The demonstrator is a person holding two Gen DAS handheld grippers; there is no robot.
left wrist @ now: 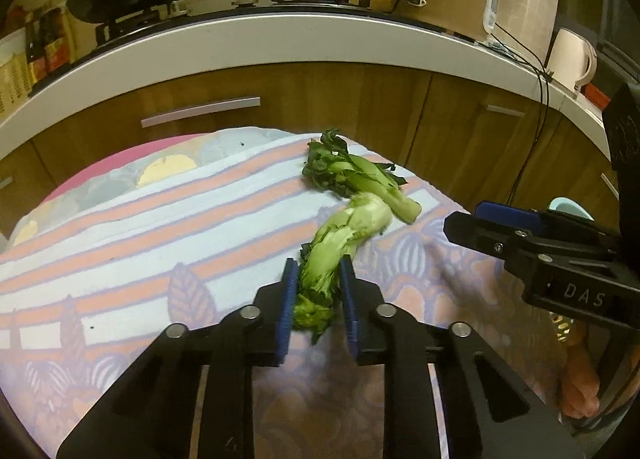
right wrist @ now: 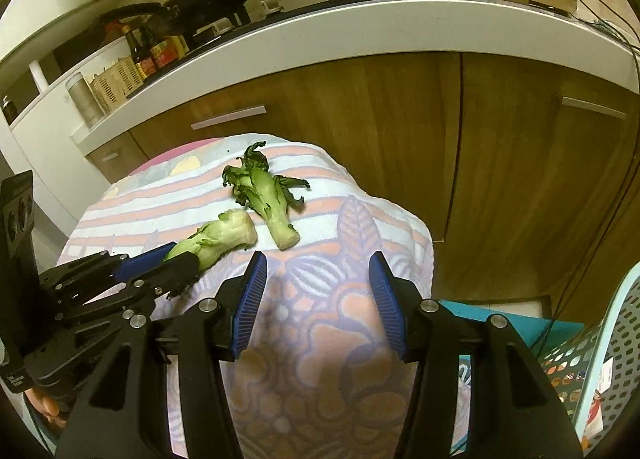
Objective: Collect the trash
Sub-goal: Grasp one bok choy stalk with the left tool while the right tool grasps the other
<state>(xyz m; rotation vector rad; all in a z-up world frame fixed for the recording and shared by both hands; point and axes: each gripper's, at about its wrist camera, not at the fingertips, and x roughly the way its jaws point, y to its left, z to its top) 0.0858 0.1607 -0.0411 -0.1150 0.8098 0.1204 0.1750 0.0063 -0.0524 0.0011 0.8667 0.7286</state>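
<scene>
Clamping one vegetable stalk (left wrist: pixel 340 243), the left hand-held gripper (left wrist: pixel 318 295) overhangs the towel (left wrist: pixel 140 227).

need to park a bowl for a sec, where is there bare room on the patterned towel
Most free: the towel's striped left half, bordered by its pink edge, the far vegetable stalk and the left gripper. Also bare: the flowered patch between the right gripper's open fingers. Crowded: the middle-right, where the left gripper is closed on the near stalk, its end touching the other.
</scene>
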